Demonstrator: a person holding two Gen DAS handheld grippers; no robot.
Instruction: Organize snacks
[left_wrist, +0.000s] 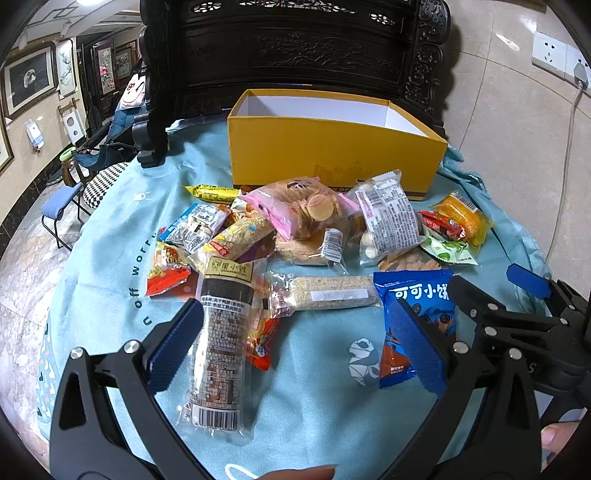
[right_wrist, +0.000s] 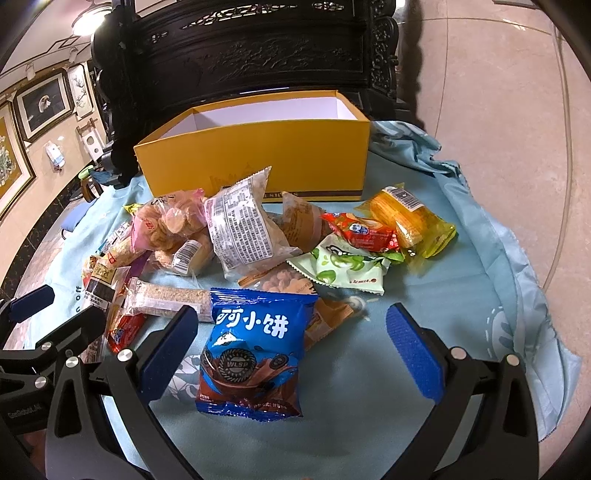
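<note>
Yellow cardboard box (left_wrist: 332, 147) stands open at the far side of the teal cloth (left_wrist: 314, 387), and what shows of its white interior holds nothing. From the left wrist view, the snack pile (left_wrist: 314, 225) lies loose in front of the box, touching its near wall in places. The left gripper (left_wrist: 295, 343) is spread wide, gripping nothing; a long clear-wrapped sesame bar (left_wrist: 221, 339) lies just beside its left pad. The right gripper (left_wrist: 532, 295) shows at the right edge, its fingers likewise apart.

From the right wrist view, the right gripper (right_wrist: 291, 350) is also spread, with the blue cookie packet (right_wrist: 255, 350) lying flat on the cloth between its fingers, not yet pinched. The box (right_wrist: 258, 162) again shows only bare white walls. The orange-yellow packet (right_wrist: 410, 218) and green packet (right_wrist: 343, 269) lie near the box.

Assessment: sorting appears barely begun; every visible snack is still outside the box.
</note>
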